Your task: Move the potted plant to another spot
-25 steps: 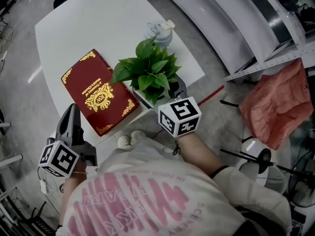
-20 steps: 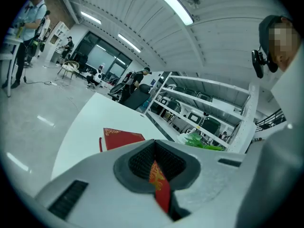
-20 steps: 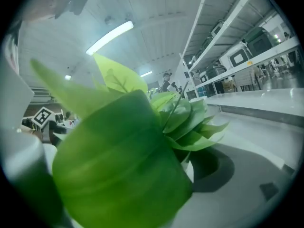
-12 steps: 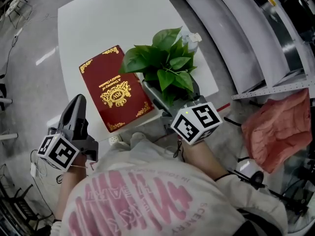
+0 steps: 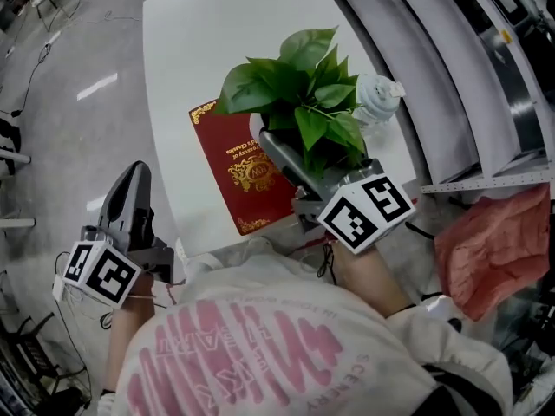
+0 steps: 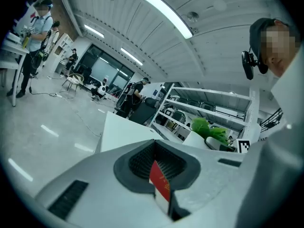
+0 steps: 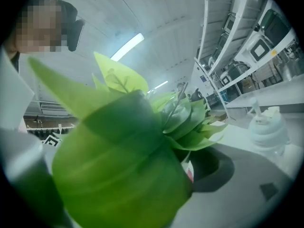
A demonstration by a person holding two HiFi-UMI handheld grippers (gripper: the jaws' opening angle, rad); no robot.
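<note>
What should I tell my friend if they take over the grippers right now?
Left gripper: shut, empty, held off the left edge of the white table.
Right gripper: shut on the potted plant, gripping the pot under the leaves.
Things: the plant is at the table's right side, its leaves overlapping the red book in the head view. A white bottle stands just right of it.
Done: plant gripped.
Left: probably carry it to a bare part of the table, set it upright, open the jaws.
</note>
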